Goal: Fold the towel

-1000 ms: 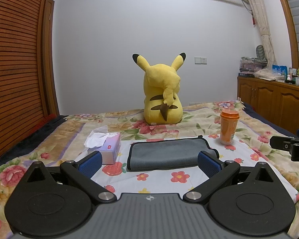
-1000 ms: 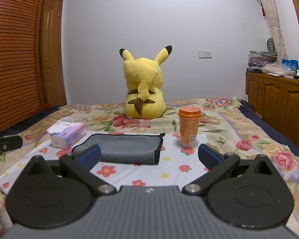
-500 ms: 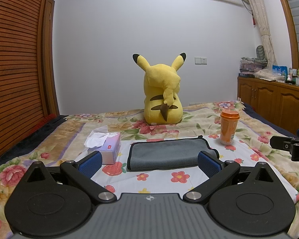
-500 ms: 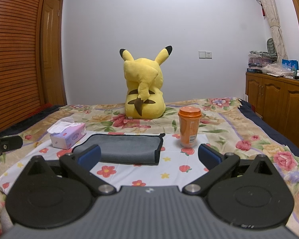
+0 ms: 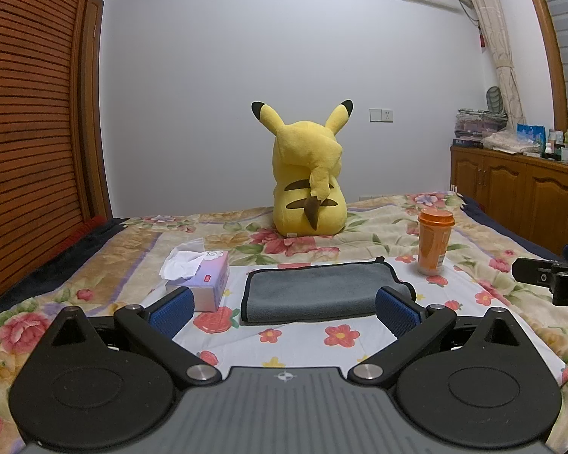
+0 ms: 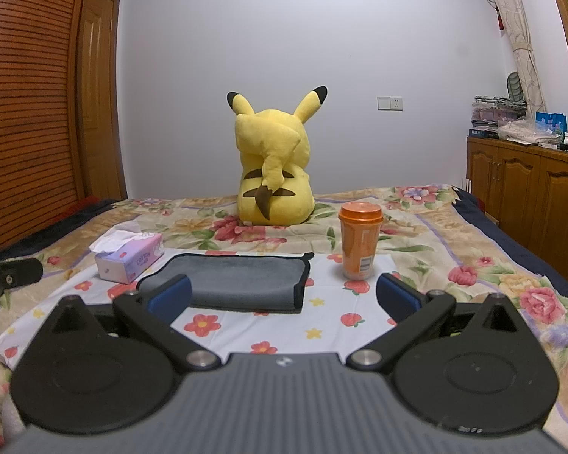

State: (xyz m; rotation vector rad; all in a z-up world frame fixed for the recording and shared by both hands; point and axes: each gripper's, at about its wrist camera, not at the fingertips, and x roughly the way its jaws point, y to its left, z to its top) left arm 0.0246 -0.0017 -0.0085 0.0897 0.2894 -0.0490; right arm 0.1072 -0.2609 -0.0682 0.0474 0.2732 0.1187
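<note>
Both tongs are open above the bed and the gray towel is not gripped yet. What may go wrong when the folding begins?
1. The orange cup stands upright close to the gray towel right edge; a lifted corner or the right tongs might tip it.
2. The tissue box sits near the left edge, so the left tongs may bump it.
3. The soft floral sheet could get pinched along with the towel.

One legible marking: the word "COTTON" printed on the side panel of the tissue box (image 6: 129, 260). A barcode label sits low on the orange cup (image 6: 360, 245); its digits cannot be read.
</note>
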